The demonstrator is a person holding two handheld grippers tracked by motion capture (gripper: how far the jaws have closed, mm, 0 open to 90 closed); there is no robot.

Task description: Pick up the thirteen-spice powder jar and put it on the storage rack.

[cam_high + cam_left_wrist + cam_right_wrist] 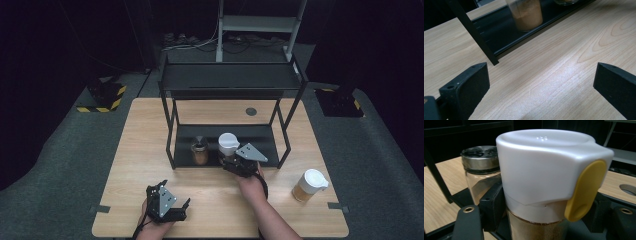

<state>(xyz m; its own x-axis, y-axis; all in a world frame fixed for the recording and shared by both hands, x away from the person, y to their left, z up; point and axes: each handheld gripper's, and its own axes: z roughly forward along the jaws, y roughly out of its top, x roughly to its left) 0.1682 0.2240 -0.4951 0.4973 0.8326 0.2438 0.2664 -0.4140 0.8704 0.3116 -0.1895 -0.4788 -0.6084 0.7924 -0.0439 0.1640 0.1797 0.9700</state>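
While the left tool (186, 204) rests spread on the table (140, 150), the right tool (226, 161) pinches the white-lidded jar (228, 145).

High view: bench (150, 150) evenly lit from overhead, surroundings near black; picture soft and low in detail. Dark shadow under the black rack (230, 80) shelf. Left gripper view: pale sheen on the wood between the fingers (466, 87), which are slightly soft. Right gripper view: white lid (544, 165) bright with soft highlights, near edge blurred; steel-capped jar (480, 170) behind slightly soft.
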